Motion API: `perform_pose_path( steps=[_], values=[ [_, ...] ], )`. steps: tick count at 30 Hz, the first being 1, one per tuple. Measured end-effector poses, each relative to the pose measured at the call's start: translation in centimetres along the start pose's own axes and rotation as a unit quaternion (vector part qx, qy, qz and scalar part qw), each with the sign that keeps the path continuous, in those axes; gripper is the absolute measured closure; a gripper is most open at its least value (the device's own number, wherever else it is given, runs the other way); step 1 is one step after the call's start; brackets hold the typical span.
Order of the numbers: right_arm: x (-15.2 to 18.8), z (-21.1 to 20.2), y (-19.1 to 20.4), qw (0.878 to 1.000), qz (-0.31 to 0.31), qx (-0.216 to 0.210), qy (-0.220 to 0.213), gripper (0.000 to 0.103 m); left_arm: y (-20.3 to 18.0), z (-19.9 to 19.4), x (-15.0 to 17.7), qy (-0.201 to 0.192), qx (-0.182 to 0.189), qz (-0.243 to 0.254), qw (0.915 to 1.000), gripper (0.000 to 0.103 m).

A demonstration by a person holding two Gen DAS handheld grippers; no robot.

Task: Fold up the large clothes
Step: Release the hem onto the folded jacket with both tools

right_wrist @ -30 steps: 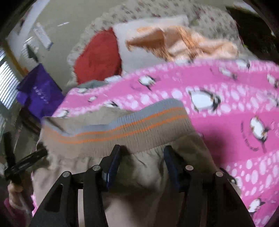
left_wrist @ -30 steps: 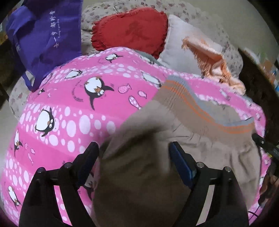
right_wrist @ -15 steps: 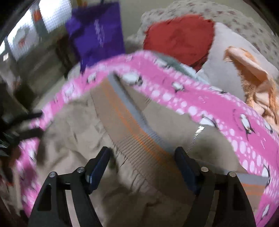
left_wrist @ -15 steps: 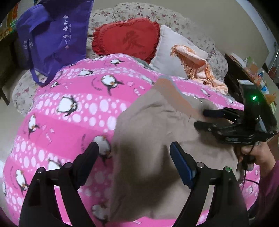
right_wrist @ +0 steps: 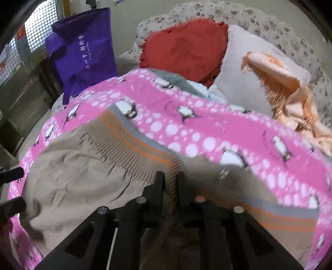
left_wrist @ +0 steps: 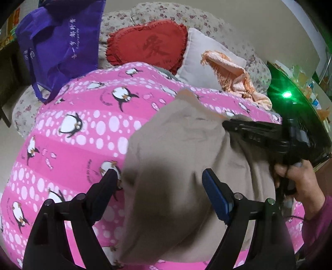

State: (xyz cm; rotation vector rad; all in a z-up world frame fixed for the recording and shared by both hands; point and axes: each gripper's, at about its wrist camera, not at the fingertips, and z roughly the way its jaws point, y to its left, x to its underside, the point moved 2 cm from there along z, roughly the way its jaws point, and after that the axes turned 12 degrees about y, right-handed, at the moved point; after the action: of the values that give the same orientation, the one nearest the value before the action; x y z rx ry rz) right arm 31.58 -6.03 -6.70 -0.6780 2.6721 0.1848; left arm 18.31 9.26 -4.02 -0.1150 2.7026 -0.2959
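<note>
A tan jacket with a ribbed hem striped orange and grey lies on a pink penguin blanket. My left gripper is open and empty, hovering over the jacket's near part. My right gripper is shut on the ribbed hem, pinching a fold of it between its jaws. In the left wrist view the right gripper shows at the jacket's right side, held by a hand. The jacket also fills the lower left of the right wrist view.
A purple tote bag stands at the back left. A red heart cushion, a grey pillow and an orange fringed cloth lie behind the blanket on a floral sofa.
My right gripper has closed on the ribbed hem; it was open half a second ago. The left gripper has stayed open over the jacket, and the striped hem has gone from its view.
</note>
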Motion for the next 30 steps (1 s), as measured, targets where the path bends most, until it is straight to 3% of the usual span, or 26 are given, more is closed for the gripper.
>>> perform_pose_path(
  steps=[3,6,9,11,13,15,19,21,22,24,27,30],
  values=[
    [1.9,-3.0,-0.9,0.999,0.026,-0.028,-0.014,0.054,-0.4,0.6,0.1,0.001,-0.012,0.007,0.9999,0.019],
    [5.2,-6.9,-2.9,0.998,0.043,-0.031,-0.041,0.052,-0.3,1.2,0.0,0.001,-0.025,0.004,0.9997,0.019],
    [8.6,-7.7,-5.4,0.998,0.050,-0.022,-0.030,0.055,0.0,2.3,0.0,0.010,-0.036,-0.004,0.9993,0.019],
    [10.2,-6.8,-6.9,0.998,0.048,0.028,-0.004,0.055,0.2,3.0,0.2,0.016,-0.041,-0.008,0.9990,0.019],
    [11.6,-5.2,-9.2,0.990,0.056,0.126,0.018,0.056,0.1,3.8,0.3,0.021,-0.052,-0.001,0.9984,0.019],
    [12.0,-4.0,-10.9,0.984,0.065,0.162,0.021,0.056,0.0,4.2,0.1,0.021,-0.056,-0.003,0.9982,0.019],
    [12.9,-6.3,-12.5,0.987,0.144,0.076,-0.003,0.052,0.3,3.3,-0.1,0.019,-0.061,-0.020,0.9978,0.019],
    [13.8,-8.4,-11.4,0.990,0.136,0.037,-0.015,0.051,0.3,2.1,0.3,0.007,-0.055,-0.019,0.9983,0.019],
    [14.5,-9.4,-10.4,0.992,0.123,0.024,-0.018,0.045,0.2,1.7,0.5,0.004,-0.054,-0.014,0.9984,0.019],
    [16.1,-10.7,-8.4,0.994,0.101,0.026,-0.019,0.039,-0.2,0.7,1.2,-0.005,-0.054,-0.001,0.9985,0.019],
    [19.0,-11.0,-5.7,0.998,0.058,0.025,-0.006,0.039,-0.9,0.1,2.4,-0.014,-0.064,0.015,0.9978,0.019],
    [21.6,-9.0,-4.8,0.993,0.034,0.104,0.033,0.039,-1.4,0.5,3.6,-0.007,-0.080,0.027,0.9964,0.019]
  ],
)
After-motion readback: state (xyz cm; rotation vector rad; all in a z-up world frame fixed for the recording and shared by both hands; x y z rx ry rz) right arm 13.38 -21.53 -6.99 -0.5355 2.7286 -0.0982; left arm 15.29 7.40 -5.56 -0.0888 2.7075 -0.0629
